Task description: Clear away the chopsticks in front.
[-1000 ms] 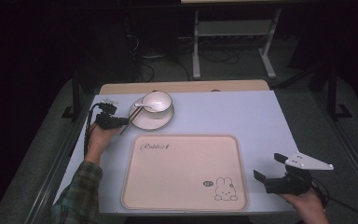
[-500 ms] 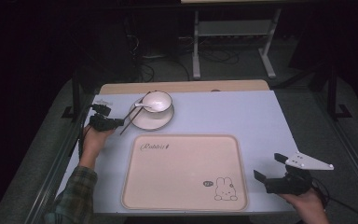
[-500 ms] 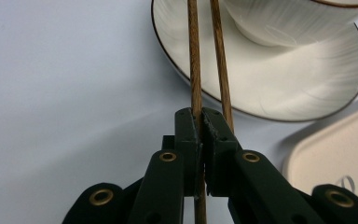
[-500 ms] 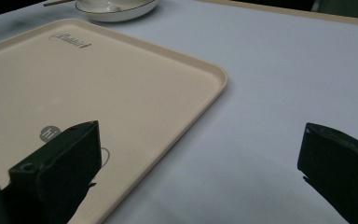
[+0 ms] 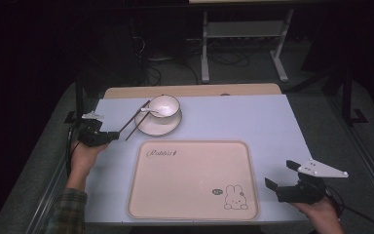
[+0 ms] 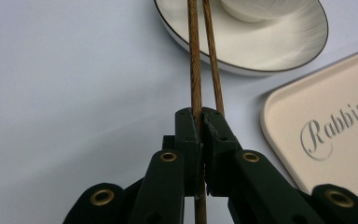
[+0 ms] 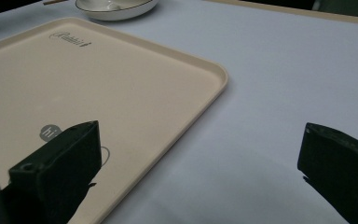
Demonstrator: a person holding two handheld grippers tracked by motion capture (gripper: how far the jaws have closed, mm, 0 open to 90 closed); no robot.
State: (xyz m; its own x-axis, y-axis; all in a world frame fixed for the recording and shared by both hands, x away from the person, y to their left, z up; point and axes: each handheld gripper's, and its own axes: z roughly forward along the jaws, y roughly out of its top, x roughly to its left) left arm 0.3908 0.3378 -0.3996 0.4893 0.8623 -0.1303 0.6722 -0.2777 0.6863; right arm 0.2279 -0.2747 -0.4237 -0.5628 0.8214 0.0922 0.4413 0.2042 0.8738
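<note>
Pair of thin brown wooden chopsticks [image 5: 135,120] are lying side by side, near ends being pinched in the left tool [image 6: 200,122], far ends slanting up over the rim of the white saucer [image 6: 279,51], lifted off the surface.

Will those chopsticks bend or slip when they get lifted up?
The chopsticks look like stiff wood, so they probably won't bend. They are thin and round, pinched near one end by the left gripper, so they might swivel or slide apart. Their far ends lie over the saucer and could scrape it.

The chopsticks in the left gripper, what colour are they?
Brown grained wooden chopsticks, clearest in the left gripper view.
</note>
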